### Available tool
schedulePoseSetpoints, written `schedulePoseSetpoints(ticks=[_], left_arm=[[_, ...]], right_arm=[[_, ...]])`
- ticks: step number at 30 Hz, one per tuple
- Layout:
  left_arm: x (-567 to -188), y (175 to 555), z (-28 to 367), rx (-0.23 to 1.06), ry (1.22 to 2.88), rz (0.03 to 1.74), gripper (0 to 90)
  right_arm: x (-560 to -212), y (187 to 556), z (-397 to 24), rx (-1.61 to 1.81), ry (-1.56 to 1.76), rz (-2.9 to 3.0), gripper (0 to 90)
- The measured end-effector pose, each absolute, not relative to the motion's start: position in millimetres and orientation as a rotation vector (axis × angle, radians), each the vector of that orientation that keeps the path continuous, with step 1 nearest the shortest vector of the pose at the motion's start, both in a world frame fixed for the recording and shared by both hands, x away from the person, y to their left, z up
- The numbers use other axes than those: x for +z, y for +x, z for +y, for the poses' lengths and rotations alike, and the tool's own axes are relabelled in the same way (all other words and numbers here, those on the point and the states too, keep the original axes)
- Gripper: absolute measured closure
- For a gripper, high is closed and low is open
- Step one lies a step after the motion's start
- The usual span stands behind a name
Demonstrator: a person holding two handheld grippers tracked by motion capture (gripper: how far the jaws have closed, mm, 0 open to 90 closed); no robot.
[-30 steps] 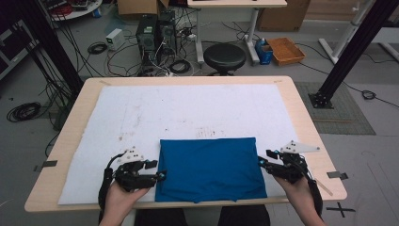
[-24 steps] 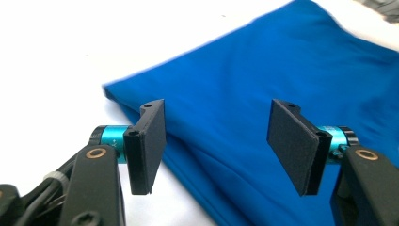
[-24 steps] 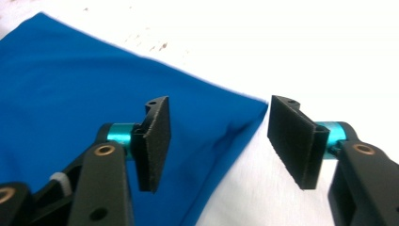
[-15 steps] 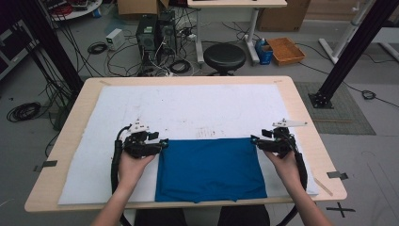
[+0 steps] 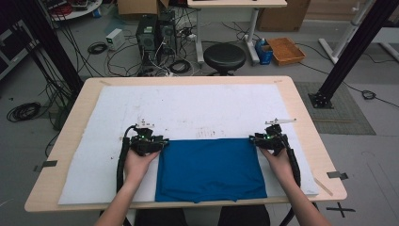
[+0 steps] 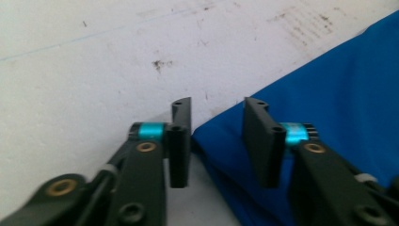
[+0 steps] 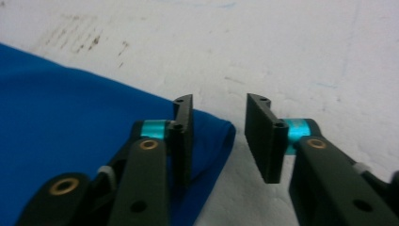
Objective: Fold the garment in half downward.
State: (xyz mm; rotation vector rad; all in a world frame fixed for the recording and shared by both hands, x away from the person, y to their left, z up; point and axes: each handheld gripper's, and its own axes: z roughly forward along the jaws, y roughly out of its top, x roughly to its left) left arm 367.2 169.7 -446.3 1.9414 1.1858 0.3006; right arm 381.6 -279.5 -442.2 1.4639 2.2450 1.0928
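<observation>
Now each gripper straddles a far corner of the folded blue cloth (image 5: 210, 169), which lies flat on the white mat (image 5: 188, 110) at the counter's (image 5: 308, 127) near edge. The left gripper (image 6: 217, 141) and right gripper (image 7: 219, 139) have just been narrowing, their jaws partly parted around cloth not yet pinched. Best to catch every layer at both corners evenly.
</observation>
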Motion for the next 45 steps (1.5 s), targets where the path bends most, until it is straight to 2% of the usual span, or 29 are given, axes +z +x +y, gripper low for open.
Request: schedulePoseSetpoints(ticks=[4, 6, 8, 17, 30, 41, 43, 45], left_arm=[[-447.3, 364.2, 167.0, 0.303, 1.951, 1.173, 80.8], [-447.2, 363.5, 166.8, 0.298, 1.958, 1.146, 86.3], [-446.3, 363.4, 166.5, 0.325, 1.959, 1.135, 87.0], [-437.9, 379.3, 164.7, 0.377, 1.946, 1.134, 87.2], [-436.7, 411.5, 158.1, 0.441, 1.967, 1.165, 87.2], [-439.0, 418.7, 157.3, 0.465, 1.970, 1.164, 87.1], [-438.2, 417.9, 156.3, 0.487, 1.977, 1.156, 86.0], [-437.0, 416.7, 155.6, 0.510, 1.976, 1.161, 78.4]], right_arm=[[-444.2, 380.1, -276.4, 1.065, 1.409, 2.286, 82.7], [-444.0, 379.7, -278.4, 1.075, 1.415, 2.282, 85.1], [-443.0, 379.3, -279.8, 1.081, 1.406, 2.275, 85.7], [-434.3, 389.3, -282.4, 1.096, 1.362, 2.242, 86.1], [-430.5, 427.1, -281.4, 1.044, 1.338, 2.246, 86.1], [-433.7, 432.9, -282.2, 1.058, 1.334, 2.238, 85.9], [-433.8, 432.6, -281.6, 1.057, 1.329, 2.238, 83.4], [-433.1, 431.8, -281.7, 1.054, 1.323, 2.232, 78.0]])
